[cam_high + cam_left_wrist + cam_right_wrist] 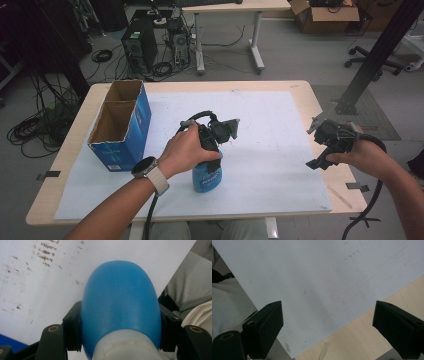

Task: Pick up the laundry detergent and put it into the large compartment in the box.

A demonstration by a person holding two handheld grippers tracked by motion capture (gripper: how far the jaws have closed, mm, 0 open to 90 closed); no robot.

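Right now my left claw is clamped on the blue plastic bottle with a whitish neck, which stands upright on the large white paper sheet near the front middle of the light wooden desk. From the high view, my left hand wraps the claw's black body from above, a watch with a pale strap on the wrist, and the claw's cable loops over the top. In the left gripper view, the bottle's rounded blue body sits squarely between the two black jaws, each pad pressed against a side of it, with the white neck closest to the camera and the scuffed paper behind. My right claw is well apart from the bottle, over the desk's right edge, held in my right hand. In the right gripper view its jaws stand wide apart with nothing between them, above the white paper and a strip of bare wood at the sheet's corner. An open blue cardboard box with a brown inside, split into two compartments, stands on the left part of the desk, well apart from the bottle; I cannot see anything inside it from this angle.
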